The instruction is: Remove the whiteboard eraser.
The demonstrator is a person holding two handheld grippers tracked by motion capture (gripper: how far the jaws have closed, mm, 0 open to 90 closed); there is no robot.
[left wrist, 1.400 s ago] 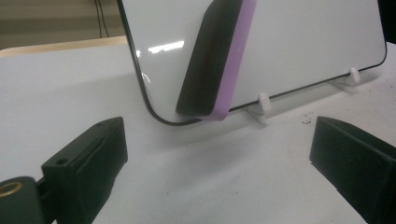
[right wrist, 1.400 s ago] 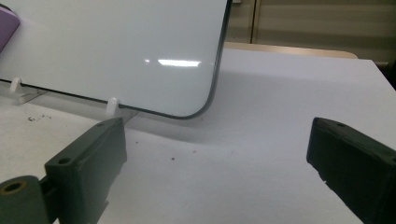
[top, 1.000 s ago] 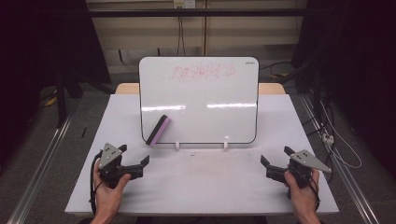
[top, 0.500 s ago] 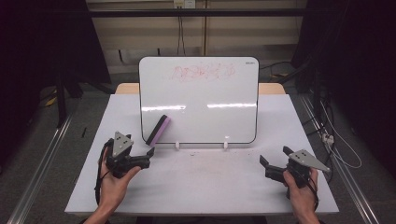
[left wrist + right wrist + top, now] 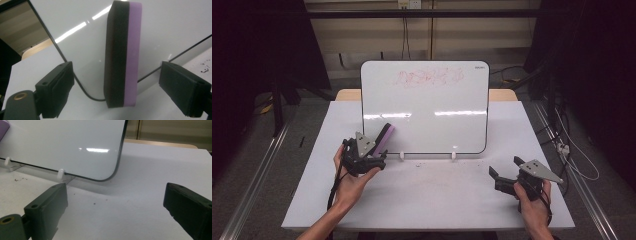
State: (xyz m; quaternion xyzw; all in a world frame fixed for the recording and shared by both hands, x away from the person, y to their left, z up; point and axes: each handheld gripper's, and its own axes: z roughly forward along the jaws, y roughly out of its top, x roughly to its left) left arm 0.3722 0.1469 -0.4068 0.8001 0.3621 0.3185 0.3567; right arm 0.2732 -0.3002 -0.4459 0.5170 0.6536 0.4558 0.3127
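While the left tool [image 5: 113, 92] stands with jaws apart around the purple-and-black eraser [image 5: 122, 53] leaning on the whiteboard [image 5: 427, 107], not yet clamped, the red scribble [image 5: 428, 77] remains unwiped and the right tool [image 5: 504, 181] waits open over the table [image 5: 437, 200].

High view looks down from afar — both gripper views sit close, sharing the whiteboard [image 5: 424, 107].

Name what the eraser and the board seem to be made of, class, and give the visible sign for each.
Eraser: probably foam in two bonded layers, black and purple; both faces look matte and soft, with rounded corners.
Board: a glossy white sheet, perhaps coated metal or plastic; it mirrors the ceiling lights as bright streaks and has a thin dark rim.
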